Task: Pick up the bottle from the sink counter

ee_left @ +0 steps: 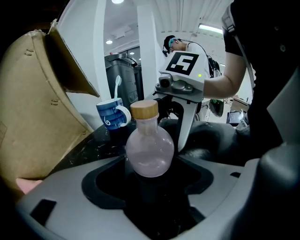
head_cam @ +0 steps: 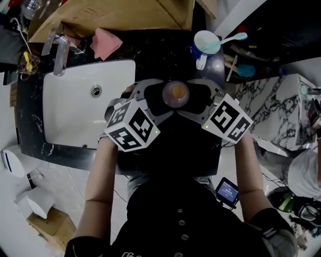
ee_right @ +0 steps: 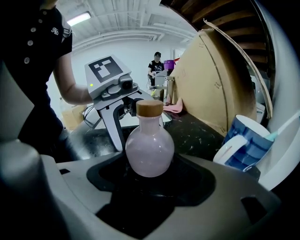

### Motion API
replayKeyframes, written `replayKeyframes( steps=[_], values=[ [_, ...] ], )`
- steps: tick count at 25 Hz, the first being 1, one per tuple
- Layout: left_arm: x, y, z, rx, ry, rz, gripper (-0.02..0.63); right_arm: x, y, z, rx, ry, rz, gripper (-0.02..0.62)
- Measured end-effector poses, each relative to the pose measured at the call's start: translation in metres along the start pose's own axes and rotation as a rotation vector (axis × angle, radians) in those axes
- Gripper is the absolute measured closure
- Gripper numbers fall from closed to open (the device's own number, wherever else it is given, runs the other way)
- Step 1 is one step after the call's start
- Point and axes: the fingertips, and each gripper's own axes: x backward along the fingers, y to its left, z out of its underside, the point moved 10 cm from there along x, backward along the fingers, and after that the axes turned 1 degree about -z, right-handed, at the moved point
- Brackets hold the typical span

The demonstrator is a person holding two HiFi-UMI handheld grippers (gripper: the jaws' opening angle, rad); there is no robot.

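Observation:
A round pink bottle (head_cam: pixel 176 92) with a wooden cap stands upright on the black marble counter (head_cam: pixel 165 52), just right of the white sink (head_cam: pixel 75 105). My left gripper (head_cam: pixel 150 100) reaches it from the left and my right gripper (head_cam: pixel 203 100) from the right, both pointing down at it. In the left gripper view the bottle (ee_left: pixel 150 150) sits in the middle of the wide gap of the left gripper (ee_left: pixel 150 185). The right gripper view shows the same bottle (ee_right: pixel 150 150) centred in the right gripper (ee_right: pixel 150 190). Dark gaps show on both sides of its belly, so no pad presses on it.
A blue and white mug (head_cam: pixel 204 44) with a spoon stands behind the bottle. A large cardboard box (head_cam: pixel 110 15) lies at the back of the counter, with a pink cloth (head_cam: pixel 106 42) and the faucet (head_cam: pixel 60 55) by the sink. A person stands in the far background.

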Motion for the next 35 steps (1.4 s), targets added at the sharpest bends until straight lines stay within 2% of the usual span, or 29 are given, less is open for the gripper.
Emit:
replayKeyframes(
  steps=[7,18,35],
  values=[
    [-0.007,0.004,0.001,-0.028,0.009,0.055,0.276,-0.005,-0.001,0.001,0.023,0.01,-0.026,0.277],
    [-0.014,0.012,0.004,-0.009,0.002,0.146,0.276,-0.01,-0.005,0.004,0.017,0.007,-0.063,0.273],
    [-0.014,0.011,0.005,-0.032,-0.017,0.145,0.27,-0.012,-0.005,0.004,0.006,0.026,-0.075,0.27]
  ],
)
